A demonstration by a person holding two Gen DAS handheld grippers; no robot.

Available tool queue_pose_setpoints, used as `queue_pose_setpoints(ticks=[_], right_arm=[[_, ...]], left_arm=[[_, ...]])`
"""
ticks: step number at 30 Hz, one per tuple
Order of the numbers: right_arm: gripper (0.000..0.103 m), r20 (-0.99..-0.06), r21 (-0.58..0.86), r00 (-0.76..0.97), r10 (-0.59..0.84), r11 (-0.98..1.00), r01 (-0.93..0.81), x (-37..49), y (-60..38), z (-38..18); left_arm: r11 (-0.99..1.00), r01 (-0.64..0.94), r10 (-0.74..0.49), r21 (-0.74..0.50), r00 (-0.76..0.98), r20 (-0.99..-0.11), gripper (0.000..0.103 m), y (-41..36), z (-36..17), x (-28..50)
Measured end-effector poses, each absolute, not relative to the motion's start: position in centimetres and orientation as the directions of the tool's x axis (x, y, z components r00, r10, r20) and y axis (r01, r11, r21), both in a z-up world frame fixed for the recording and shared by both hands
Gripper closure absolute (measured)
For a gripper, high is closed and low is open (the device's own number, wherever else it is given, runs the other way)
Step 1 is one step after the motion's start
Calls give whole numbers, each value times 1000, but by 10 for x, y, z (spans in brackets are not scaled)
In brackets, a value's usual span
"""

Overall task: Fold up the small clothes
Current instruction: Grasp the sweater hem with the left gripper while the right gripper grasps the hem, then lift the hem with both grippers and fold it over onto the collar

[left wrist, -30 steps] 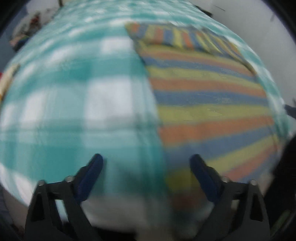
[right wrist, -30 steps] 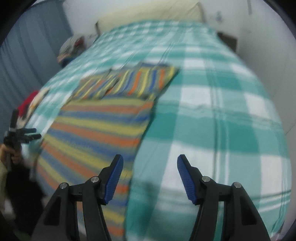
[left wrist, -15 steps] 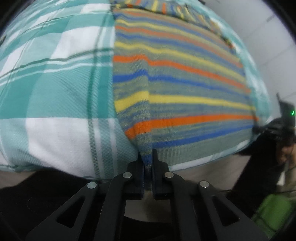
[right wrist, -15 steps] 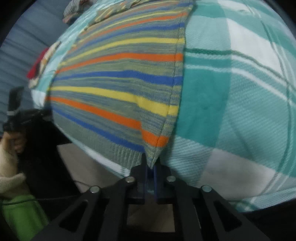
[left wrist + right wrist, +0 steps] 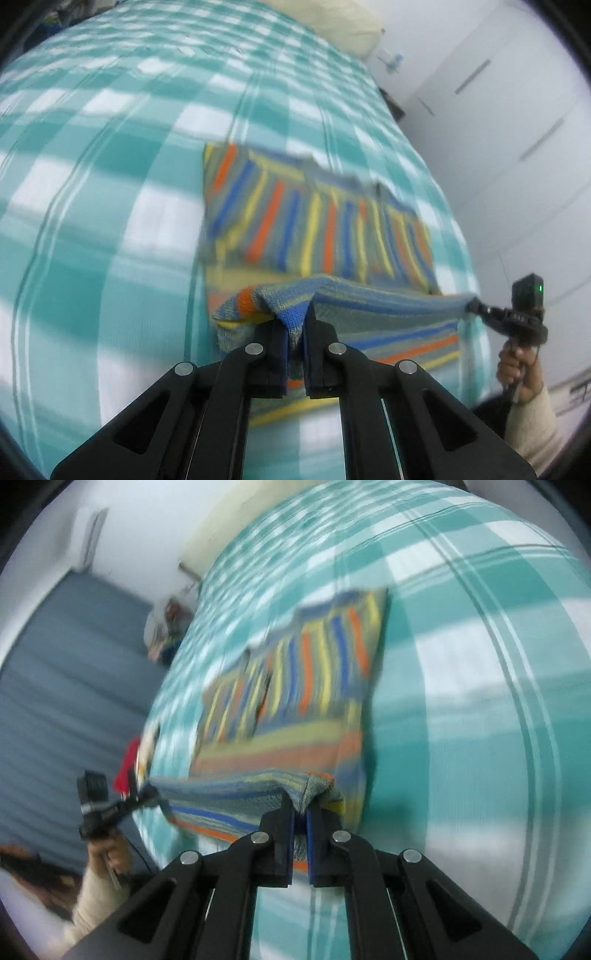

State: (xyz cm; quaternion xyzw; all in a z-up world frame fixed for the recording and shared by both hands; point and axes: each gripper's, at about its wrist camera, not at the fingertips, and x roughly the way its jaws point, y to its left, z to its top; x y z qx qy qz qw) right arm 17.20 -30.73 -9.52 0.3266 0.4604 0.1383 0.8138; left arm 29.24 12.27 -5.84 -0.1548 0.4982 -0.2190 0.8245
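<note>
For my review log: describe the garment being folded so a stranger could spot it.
On the teal-and-white checked bedspread lies a knitted sweater. Both tongs, left and right, pinch its near hem. Its orange, blue and yellow stripes set it apart.

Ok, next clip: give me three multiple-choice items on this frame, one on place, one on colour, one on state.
1. Where does the striped sweater lie?
A. on the checked bedspread
B. on a chair
C. on the floor

2. Which colours stripe the sweater?
A. pink, black
B. orange, blue, yellow
C. brown, purple

3. What are the two hand-held grippers doing?
A. both open
B. only the left grips
C. each shut on the sweater's hem

Answers:
1 A: teal-and-white checks surround the sweater.
2 B: those stripes show in both views.
3 C: the left hand-held gripper and right hand-held gripper each pinch a bottom corner, with the hem lifted between them.
</note>
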Motion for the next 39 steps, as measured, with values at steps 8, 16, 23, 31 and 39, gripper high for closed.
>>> queue_pose_setpoints(ticks=[8,16,23,31,39], right_arm=[[98,-657,694,529,537,704,147,285,-328,-108],[92,-627,748,549,554,626,222,352,-372,-143],[77,-506,821,728,462,519,240,354,-405,-140],[76,-720,570,526,452,818,77,293,-357,-102],[78,-866,365,344,363,929,-62,217,-282,-133]], left_arm=[[869,153,-490,-470,397,-776,99,109,-85,393],[856,15,-463,-517,469,-752,59,120,-103,462],[848,0,-443,-530,549,-709,53,160,-80,445],[910,201,-413,-363,354,-839,45,147,-94,335],[948,264,-265,-181,334,-905,78,127,-125,282]])
